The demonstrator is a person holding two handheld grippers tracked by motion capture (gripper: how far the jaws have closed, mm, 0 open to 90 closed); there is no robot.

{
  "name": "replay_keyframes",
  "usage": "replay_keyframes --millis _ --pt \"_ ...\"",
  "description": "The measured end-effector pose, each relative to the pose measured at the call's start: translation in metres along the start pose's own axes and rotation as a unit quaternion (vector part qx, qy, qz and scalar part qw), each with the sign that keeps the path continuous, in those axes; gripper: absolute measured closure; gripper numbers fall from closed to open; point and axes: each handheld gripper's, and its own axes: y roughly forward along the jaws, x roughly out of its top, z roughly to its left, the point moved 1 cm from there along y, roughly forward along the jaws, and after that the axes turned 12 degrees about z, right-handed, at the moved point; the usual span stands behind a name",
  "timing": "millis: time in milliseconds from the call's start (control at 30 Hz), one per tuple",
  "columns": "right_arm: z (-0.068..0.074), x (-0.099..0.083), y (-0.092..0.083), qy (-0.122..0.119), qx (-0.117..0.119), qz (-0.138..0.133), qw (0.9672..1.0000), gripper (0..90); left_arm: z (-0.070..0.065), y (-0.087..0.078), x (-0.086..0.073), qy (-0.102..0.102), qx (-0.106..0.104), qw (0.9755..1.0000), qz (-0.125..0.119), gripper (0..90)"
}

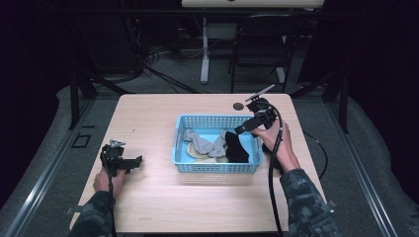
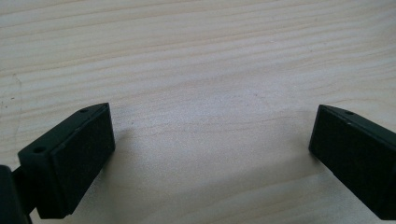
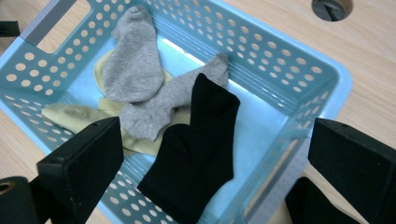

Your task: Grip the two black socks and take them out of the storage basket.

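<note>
Right claw [image 3: 215, 163] wide open, empty, hovering over right end of blue basket [image 1: 216, 167] w/ nothing btwn jaws but air above black sock [image 3: 194, 149]. Left claw [image 2: 210, 154] also wide open, empty, low over bare counter [image 1: 148, 197], well left of basket. Right gripper view shows what high view blurs: two grey socks [image 3: 154, 88] crossed over pale yellow socks [image 3: 74, 115], plus another dark cloth [image 3: 310, 205] outside basket's near right wall. Black sock's long axis runs near-far in high view. Basket's long axis runs left-right.
</note>
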Motion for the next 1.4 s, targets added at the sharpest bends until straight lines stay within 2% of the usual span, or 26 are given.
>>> replay_keyframes --millis 500,667,767,800,867,900,1167,1233,1267,1400 --pt "0.008 0.016 0.028 -0.007 0.008 0.034 0.9994 4.2 0.000 0.000 0.000 0.002 0.000 1.0000 0.001 0.3" --pt "0.010 0.021 0.047 -0.006 0.007 0.052 0.9986 7.2 0.000 0.000 0.000 0.002 0.000 1.0000 0.001 0.3" --pt "0.011 0.021 0.054 0.000 0.010 0.053 0.9985 8.7 0.000 0.000 0.000 0.002 0.000 1.0000 0.001 0.3" --pt "0.012 0.022 0.060 -0.002 0.004 0.068 0.9977 10.0 0.000 0.000 0.000 0.002 0.000 1.0000 0.001 0.3" --pt "0.013 0.023 0.063 0.000 0.008 0.064 0.9979 10.6 0.000 0.000 0.000 0.002 0.000 1.0000 0.001 0.3" --pt "0.012 0.023 0.065 -0.003 0.002 0.072 0.9974 11.9 0.000 0.000 0.000 0.002 0.000 1.0000 0.001 0.3" --pt "0.011 0.024 0.080 0.023 -0.002 0.073 0.9971 20.5 0.000 0.000 0.000 0.002 0.000 1.0000 0.001 0.3" --pt "0.010 0.025 0.083 0.028 -0.002 0.080 0.9964 22.7 0.000 0.000 0.000 0.002 0.000 1.0000 0.001 0.3" --pt "0.010 0.026 0.086 0.034 -0.008 0.084 0.9959 26.9 0.000 0.000 0.000 0.002 0.000 1.0000 0.001 0.3" --pt "0.009 0.026 0.093 0.042 -0.008 0.089 0.9951 30.9 0.000 0.000 0.000 0.002 0.000 1.0000 0.001 0.3"
